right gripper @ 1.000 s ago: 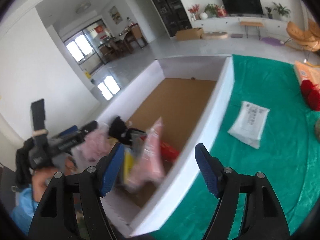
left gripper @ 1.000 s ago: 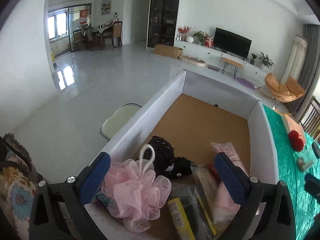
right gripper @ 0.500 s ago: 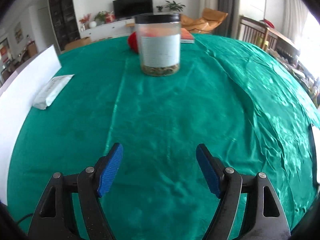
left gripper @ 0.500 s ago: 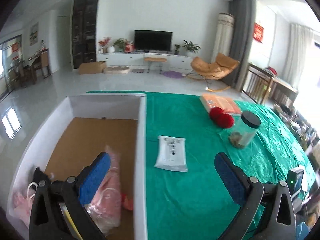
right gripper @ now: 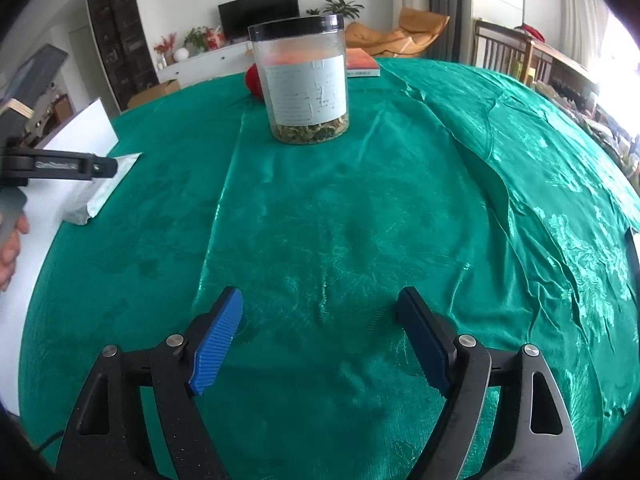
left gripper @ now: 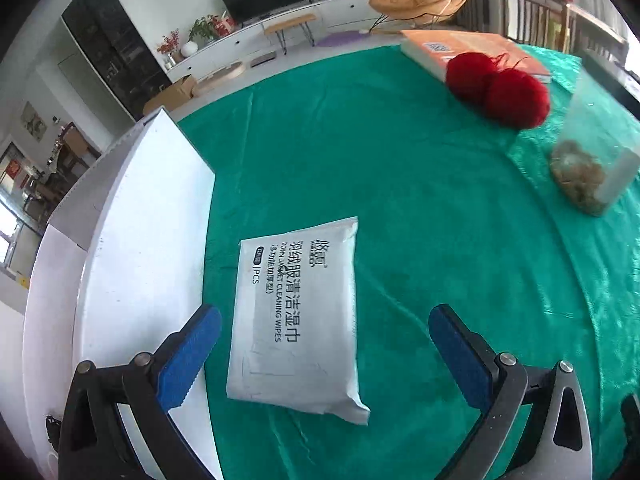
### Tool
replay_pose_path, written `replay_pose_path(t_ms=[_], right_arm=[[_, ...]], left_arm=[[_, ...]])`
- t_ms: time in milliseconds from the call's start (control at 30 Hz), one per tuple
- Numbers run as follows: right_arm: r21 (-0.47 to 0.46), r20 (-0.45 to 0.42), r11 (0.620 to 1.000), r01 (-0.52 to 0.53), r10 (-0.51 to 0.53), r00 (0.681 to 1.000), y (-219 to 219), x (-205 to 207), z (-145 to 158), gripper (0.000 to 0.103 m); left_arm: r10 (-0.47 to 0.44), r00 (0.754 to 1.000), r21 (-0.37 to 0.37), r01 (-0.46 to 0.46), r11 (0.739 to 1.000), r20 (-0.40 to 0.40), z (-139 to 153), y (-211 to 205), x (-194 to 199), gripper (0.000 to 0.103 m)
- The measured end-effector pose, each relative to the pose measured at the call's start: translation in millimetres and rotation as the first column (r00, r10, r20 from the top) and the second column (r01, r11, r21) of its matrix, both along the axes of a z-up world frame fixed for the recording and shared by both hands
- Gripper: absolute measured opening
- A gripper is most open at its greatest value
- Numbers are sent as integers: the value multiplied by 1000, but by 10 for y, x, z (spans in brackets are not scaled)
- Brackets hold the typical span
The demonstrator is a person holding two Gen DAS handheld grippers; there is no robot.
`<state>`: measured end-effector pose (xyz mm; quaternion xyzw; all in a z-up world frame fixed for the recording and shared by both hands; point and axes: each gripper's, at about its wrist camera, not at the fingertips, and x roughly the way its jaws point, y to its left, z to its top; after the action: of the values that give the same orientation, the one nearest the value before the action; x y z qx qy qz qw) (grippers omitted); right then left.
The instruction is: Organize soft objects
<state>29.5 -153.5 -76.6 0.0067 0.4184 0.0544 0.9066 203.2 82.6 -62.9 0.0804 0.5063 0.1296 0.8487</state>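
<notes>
While my left gripper (left gripper: 324, 354) hangs open over the wipes (left gripper: 298, 316), my empty right (right gripper: 320, 340) is opening; yarn (left gripper: 496, 88) probably remains too.

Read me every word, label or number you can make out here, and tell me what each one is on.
"DOWN JACKET CLEANING WIPES": wipes pack.
"羽绒服清洁湿巾": same pack, large print.
"1PCS": same pack, by a small badge too small to read.
Smaller bracketed Chinese line and brand mark on the pack: too small to read surely.
Jar label: blurred.
Book cover label: too small.
</notes>
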Motion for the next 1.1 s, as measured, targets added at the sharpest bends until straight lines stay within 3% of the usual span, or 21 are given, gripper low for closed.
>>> replay_pose_path(t_ms=[133,233,300,433,467,533,567,633,733,867,933,1000,1100], right_arm=[[0,0,1000,2,-2,1000,6,2,0,83],[-1,-1,1000,1,-1,1000,6,2,0,83],[0,-1,1000,2,-2,1000,5,1,2,83],[3,0,1000,1,-1,1000,14,4,2,83],[4,0,1000,1,-1,1000,15,1,3,83],[7,1,1000,1,-1,1000,12,2,5,83],[8,1,1000,2,-2,1000,12,2,3,83],[8,1,1000,2,-2,1000,11,3,3,83],[9,1,1000,1,-1,1000,9,3,3,83],[13,2,1000,1,-1,1000,5,4,6,83],[12,2,1000,1,-1,1000,5,5,5,83],[10,1,1000,0,0,1000,5,5,5,84],[8,-1,1000,-3,3,1000,5,9,7,84]], left_arm=[[76,997,-48,-76,996,-12,-165,179,18,103],[121,993,-158,-121,980,-11,-219,317,8,103],[179,983,-290,-180,940,-28,-280,446,23,103],[172,985,-288,-171,942,-22,-275,413,3,102],[164,986,-293,-162,942,-19,-268,394,-35,99],[157,987,-271,-145,952,21,-195,317,-159,69],[144,989,-293,-130,947,26,-169,284,-208,67],[150,988,-363,-128,923,34,-137,189,-384,67],[100,993,-382,-72,921,55,-136,-101,-729,67],[10,996,-280,14,960,84,-151,-440,-1151,68],[-7,996,-256,30,966,90,-160,-440,-1195,71],[0,996,-254,21,967,84,-168,-366,-1159,85],[12,996,-239,9,971,89,-182,-275,-1074,96]])
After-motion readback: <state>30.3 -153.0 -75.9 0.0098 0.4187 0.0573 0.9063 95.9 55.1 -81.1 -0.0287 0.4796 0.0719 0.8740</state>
